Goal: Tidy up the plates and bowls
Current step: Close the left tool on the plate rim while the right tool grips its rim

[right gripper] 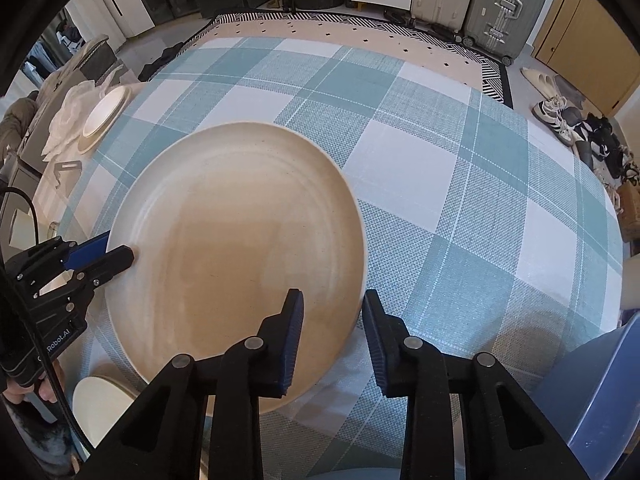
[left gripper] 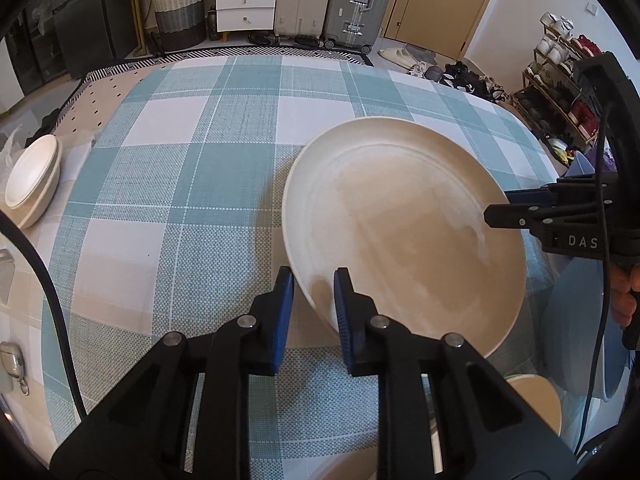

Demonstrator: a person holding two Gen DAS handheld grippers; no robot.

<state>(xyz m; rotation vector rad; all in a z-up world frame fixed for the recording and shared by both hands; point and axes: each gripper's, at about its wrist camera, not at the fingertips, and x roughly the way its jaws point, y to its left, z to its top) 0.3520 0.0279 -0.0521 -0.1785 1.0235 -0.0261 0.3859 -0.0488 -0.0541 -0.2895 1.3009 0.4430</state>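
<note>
Both tongs clamp one wide cream round plate [left gripper: 404, 232] by opposite rims

The left tongs [left gripper: 314, 280] pinch its near-left rim; the right tongs [right gripper: 332, 300] pinch its opposite rim; the plate tilts above the teal-and-white checked surface [left gripper: 168, 184]; stacked cream bowls [left gripper: 32, 180] sit well apart at the surface's far left edge.

checked tablecloth [left gripper: 168, 184] | grey suitcase [left gripper: 356, 4] | woven basket [left gripper: 178, 12] | shoe rack [left gripper: 560, 80]

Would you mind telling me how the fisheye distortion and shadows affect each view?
Left wrist view: checked tablecloth lines bow outward, corners vignetted black, soft gripper shadow on the plate. Right wrist view: same bowing, broad shadow across the plate; both sharp.
</note>
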